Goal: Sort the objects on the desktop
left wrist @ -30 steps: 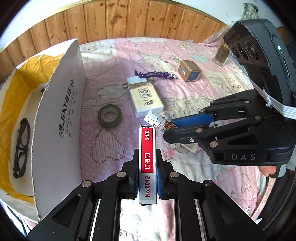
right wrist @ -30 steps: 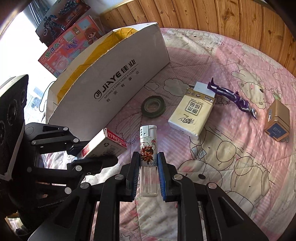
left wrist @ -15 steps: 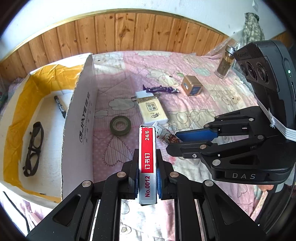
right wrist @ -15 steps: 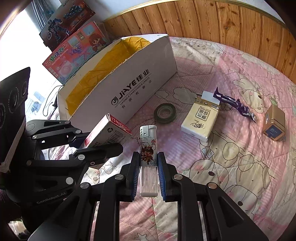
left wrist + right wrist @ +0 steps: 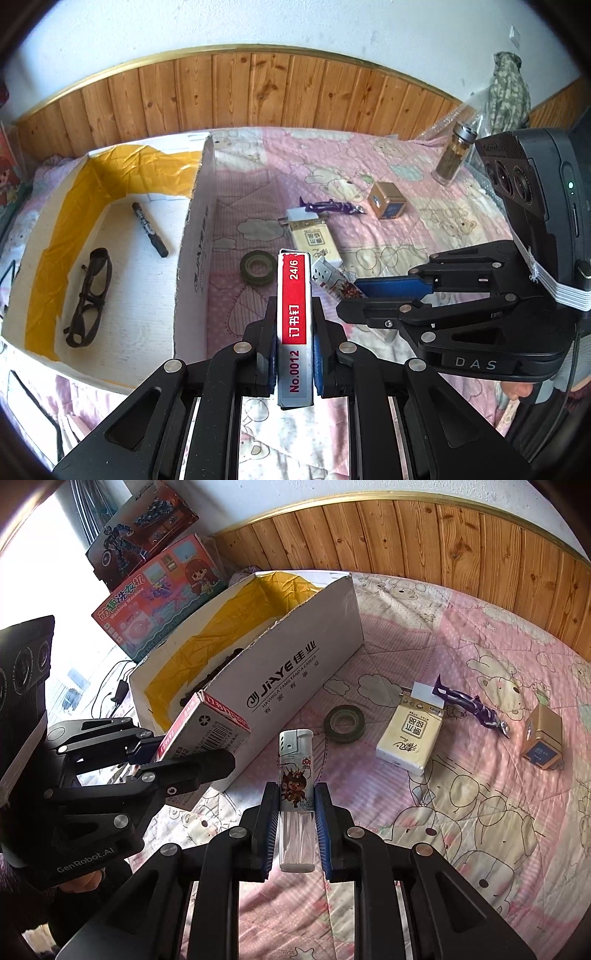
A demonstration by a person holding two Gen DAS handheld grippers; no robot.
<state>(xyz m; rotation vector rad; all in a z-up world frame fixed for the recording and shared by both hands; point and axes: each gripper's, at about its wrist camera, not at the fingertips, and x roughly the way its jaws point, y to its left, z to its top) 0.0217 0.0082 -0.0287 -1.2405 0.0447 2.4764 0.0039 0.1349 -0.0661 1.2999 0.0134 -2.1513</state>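
Left gripper (image 5: 294,363) holds staple box (image 5: 294,314), right gripper (image 5: 296,834) holds lighter (image 5: 296,775). Next: drop both in big box (image 5: 192,236) at 10 o'clock.

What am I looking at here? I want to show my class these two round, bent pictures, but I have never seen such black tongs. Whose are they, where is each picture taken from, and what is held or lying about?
No robot here: a person holds a two-finger gripper in each hand, with a wide-angle camera on each looking along its fingers.

The left picture comes from the left gripper, shut on a red staple box. The right picture comes from the right gripper, shut on a lighter. Each camera also sees the other gripper beside it.

The surface is a pink cartoon bedsheet. On it lie a tape roll, a cream pack, a purple figure and a small gold box. The white cardboard box already holds glasses and a marker.
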